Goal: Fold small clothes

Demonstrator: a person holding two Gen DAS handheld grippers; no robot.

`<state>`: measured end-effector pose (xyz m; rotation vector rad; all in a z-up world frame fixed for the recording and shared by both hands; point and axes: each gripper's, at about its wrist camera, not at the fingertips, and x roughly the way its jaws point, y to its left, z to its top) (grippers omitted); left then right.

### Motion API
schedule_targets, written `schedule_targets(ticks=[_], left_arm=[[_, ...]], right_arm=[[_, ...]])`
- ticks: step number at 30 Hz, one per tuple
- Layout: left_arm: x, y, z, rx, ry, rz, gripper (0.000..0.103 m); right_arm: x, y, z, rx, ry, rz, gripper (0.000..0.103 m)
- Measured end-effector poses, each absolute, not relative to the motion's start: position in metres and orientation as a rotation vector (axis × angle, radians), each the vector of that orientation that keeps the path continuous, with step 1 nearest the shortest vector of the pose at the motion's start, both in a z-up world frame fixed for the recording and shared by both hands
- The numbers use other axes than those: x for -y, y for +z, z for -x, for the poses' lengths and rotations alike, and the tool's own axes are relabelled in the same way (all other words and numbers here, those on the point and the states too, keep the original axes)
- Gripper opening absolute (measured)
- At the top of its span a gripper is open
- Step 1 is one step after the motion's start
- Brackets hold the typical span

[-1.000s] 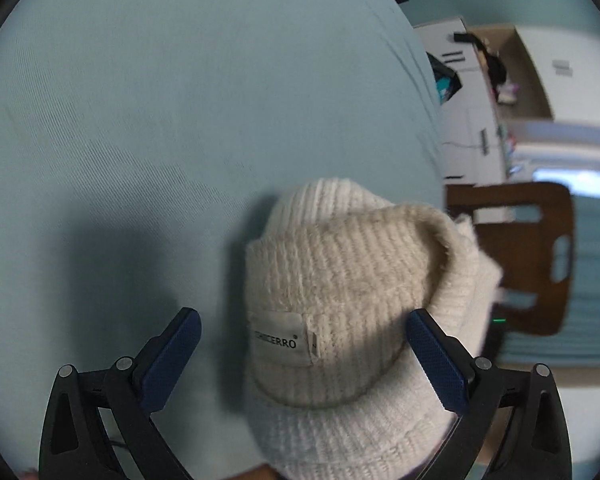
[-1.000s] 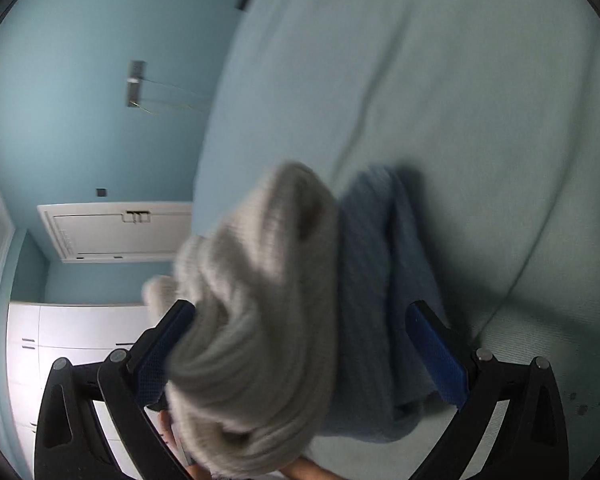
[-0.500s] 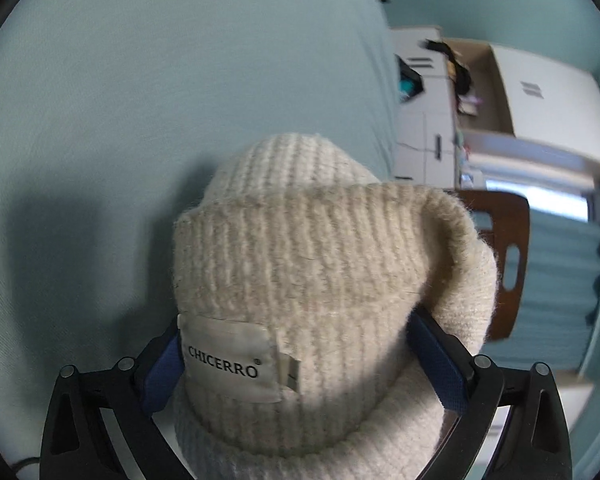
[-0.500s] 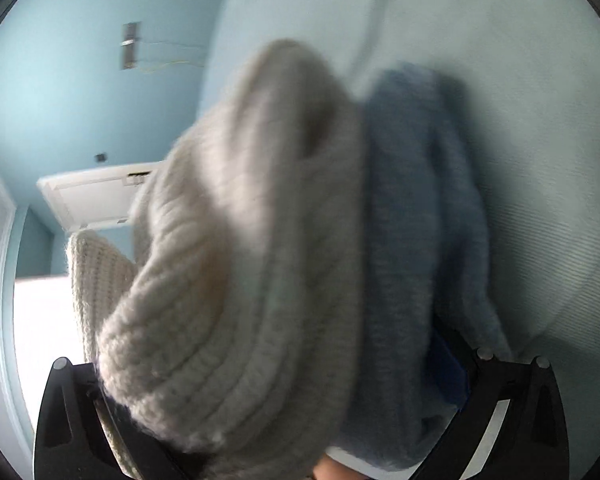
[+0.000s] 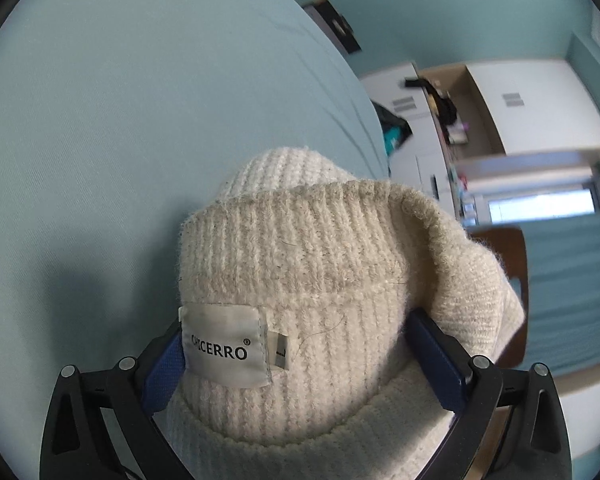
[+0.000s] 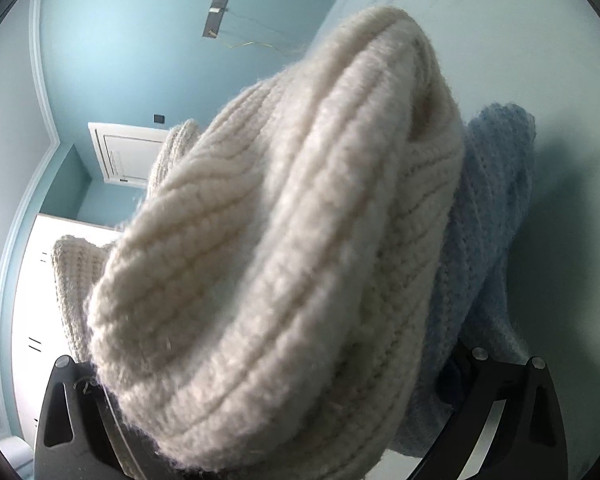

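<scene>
A: Where do the grippers stand?
B: The left gripper (image 5: 296, 356) pinches the cream knit hat (image 5: 300, 264) at its cuff; the right gripper (image 6: 268, 404) clamps its other side, above the bed sheet (image 5: 100, 120).
A: Which step?
B: Likely mid-fold; next, lay it flat beside the blue knit (image 6: 496, 216).

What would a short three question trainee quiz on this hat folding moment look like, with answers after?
1. True or false: the cream knit hat sits between the left tool's blue pads.
2. Which word is printed on the white label?
3. In the right wrist view, what lies right of the cream hat: A) light blue knit item, B) red sock, C) towel rack?

Key: 1 true. 2 CHICERRO. 3 A.
</scene>
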<state>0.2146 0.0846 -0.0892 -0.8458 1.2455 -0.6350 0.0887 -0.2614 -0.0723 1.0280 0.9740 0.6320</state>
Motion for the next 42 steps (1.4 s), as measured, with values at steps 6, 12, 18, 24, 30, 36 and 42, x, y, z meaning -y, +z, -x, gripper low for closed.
schedule_targets(ticks=[6, 12, 18, 24, 30, 36, 42], left_arm=[[-0.105, -0.135, -0.229, -1.307, -0.512, 0.942, 0.102], [-0.124, -0.098, -0.213, -1.234, -0.33, 0.819, 0.1], [-0.114, -0.008, -0.165, -1.006, -0.084, 0.431, 0.102], [-0.031, 0.005, -0.14, -0.897, -0.001, -0.076, 0.102], [0.001, -0.026, -0.146, -0.902, 0.047, -0.18, 0.103], [0.007, -0.016, -0.144, -0.857, 0.059, -0.11, 0.103], [0.021, 0.009, -0.1, -0.763, 0.084, -0.258, 0.103]], right_arm=[[0.25, -0.096, -0.112, -1.014, 0.611, -1.018, 0.102], [0.268, -0.082, -0.094, -0.992, 0.566, -1.065, 0.102], [0.288, 0.023, -0.025, -0.702, 0.132, -0.727, 0.102], [0.222, 0.062, 0.008, -0.588, 0.13, -0.261, 0.102], [0.246, -0.015, -0.016, -0.773, 0.109, -0.169, 0.102], [0.275, -0.012, -0.016, -0.776, 0.18, -0.321, 0.102], [0.31, 0.017, 0.052, -0.682, 0.149, -0.308, 0.102]])
